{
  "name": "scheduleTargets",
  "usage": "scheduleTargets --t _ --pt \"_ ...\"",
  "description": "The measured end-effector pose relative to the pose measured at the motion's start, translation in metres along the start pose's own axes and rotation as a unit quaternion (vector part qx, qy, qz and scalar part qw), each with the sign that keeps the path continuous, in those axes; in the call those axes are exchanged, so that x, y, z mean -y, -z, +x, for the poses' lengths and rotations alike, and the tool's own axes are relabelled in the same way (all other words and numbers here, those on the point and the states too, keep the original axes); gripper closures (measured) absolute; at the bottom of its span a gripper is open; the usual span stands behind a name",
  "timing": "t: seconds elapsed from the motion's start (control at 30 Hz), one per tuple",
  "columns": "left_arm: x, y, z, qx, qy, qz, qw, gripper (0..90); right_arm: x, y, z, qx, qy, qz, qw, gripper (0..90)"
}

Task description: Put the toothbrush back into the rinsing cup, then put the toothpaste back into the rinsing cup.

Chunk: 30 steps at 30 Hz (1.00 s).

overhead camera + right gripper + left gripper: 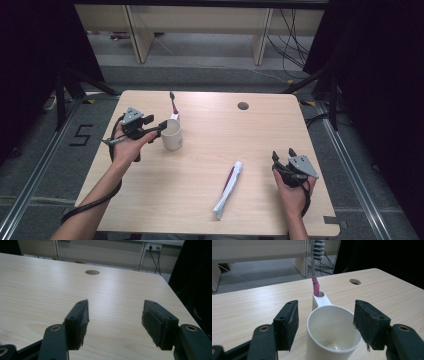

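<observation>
Noting the left gripper (pixel 159 127) spread wide around the white plastic cup (pixel 172 134), left of centre, pads clear; pink-handled toothbrush (pixel 173 105) already stands in its handle slot. We judge the white toothpaste tube (pixel 228 189) remains; right gripper (pixel 283 154) spread, empty

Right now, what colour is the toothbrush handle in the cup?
Pink toothbrush handle, clearest in the left gripper view.

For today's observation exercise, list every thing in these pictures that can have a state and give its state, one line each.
Mug: upright on the table, looks empty, not gripped.
Toothbrush: standing upright in the hole of the mug's handle, bristles up.
Toothpaste tube: lying flat on the table, untouched.
Left gripper: jaws open either side of the mug's rim.
Right gripper: jaws open, nothing between them.
</observation>
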<state>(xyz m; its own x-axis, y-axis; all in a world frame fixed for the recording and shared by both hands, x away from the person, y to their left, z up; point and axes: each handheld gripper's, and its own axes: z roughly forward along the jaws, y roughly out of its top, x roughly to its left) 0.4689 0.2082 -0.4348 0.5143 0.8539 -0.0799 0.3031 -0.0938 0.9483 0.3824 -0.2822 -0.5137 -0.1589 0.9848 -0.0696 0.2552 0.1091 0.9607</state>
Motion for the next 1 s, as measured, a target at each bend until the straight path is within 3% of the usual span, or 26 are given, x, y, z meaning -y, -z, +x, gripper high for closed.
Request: scheduleTargets --t 0.03,0.13,0.23,0.37,0.7,0.73,0.77,0.83,1.0 --pt "0.002 0.005 0.0 0.003 -0.003 -0.001 1.0 36.5 0.0 0.0 0.001 0.002 -0.016 0.003 0.9999 39.1" --pt "0.005 0.013 -0.001 0.004 -0.008 -0.004 1.0 36.0 0.0 -0.001 0.0 -0.012 -0.019 0.004 0.9997 39.2" --pt "0.01 0.022 -0.004 -0.002 0.005 -0.006 1.0 35.7 0.001 0.0 -0.001 0.0 -0.007 0.002 1.0 39.1" --pt "0.017 0.028 -0.01 0.006 -0.008 -0.003 0.9999 35.7 0.0 0.0 0.0 0.001 -0.006 0.003 1.0 39.1" --pt "0.03 0.033 -0.012 0.008 -0.006 -0.003 0.9999 35.6 0.0 -0.002 -0.001 -0.001 -0.004 0.011 0.9999 39.7" --pt "0.032 0.034 -0.014 0.004 -0.004 0.001 1.0 35.5 -0.001 -0.001 0.001 -0.001 -0.023 0.024 0.9995 39.9" --pt "0.032 0.034 -0.014 0.004 -0.004 0.001 1.0 35.5 -0.001 -0.002 0.0 -0.004 -0.011 0.022 0.9997 39.9" --pt "0.036 0.035 -0.016 0.002 0.001 0.0 1.0 35.5 -0.001 -0.001 0.001 -0.003 -0.026 0.027 0.9993 39.9" --pt "0.04 0.035 -0.018 0.004 -0.005 0.001 1.0 35.4 -0.002 -0.004 -0.001 -0.009 -0.015 0.026 0.9995 39.8"
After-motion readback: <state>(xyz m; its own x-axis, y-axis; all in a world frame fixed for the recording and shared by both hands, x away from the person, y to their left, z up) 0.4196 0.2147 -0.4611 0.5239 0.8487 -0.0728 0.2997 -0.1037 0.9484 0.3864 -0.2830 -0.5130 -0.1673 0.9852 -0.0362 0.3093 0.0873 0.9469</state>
